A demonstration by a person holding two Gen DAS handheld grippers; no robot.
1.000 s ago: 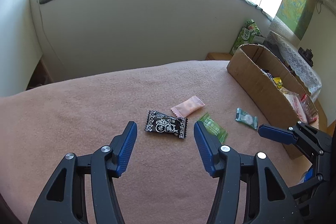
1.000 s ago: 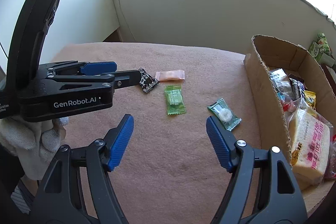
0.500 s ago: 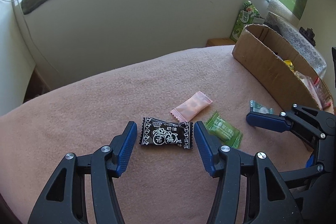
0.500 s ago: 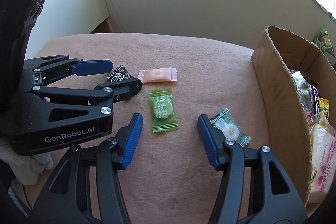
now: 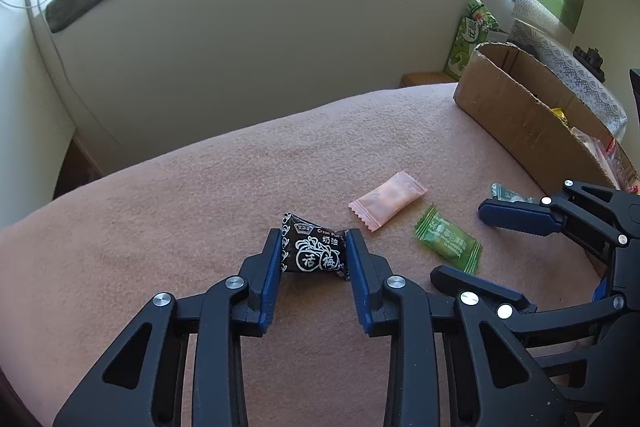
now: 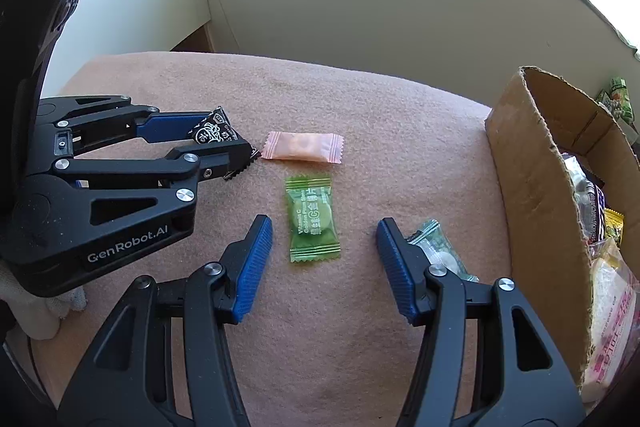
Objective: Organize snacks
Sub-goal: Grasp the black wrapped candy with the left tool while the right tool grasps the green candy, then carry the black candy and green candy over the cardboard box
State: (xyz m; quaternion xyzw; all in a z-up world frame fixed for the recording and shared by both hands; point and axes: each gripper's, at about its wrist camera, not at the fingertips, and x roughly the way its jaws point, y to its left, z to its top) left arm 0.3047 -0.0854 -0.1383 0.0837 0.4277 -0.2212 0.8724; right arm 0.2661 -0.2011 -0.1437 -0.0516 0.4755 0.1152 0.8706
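Observation:
A black plum candy (image 5: 316,255) lies on the pink blanket (image 5: 180,227). My left gripper (image 5: 313,239) is closing on it: both blue pads press its wrapper, which buckles upward. The right wrist view shows that left gripper (image 6: 218,139) holding the black candy (image 6: 212,133) at the left. My right gripper (image 6: 324,227) stands open astride a green candy (image 6: 313,223), its pads apart from the wrapper. A pink candy (image 6: 303,146) lies just beyond. A teal candy (image 6: 440,251) sits outside the right finger.
A cardboard box (image 6: 536,167) with several snacks inside stands at the right edge of the blanket. A green packet (image 5: 472,39) leans by the wall behind it. A white wall and a window sill run along the back.
The left jaws have narrowed onto the black candy and crumpled it. The right gripper moved forward and down over the green candy, and its jaws drew in somewhat.

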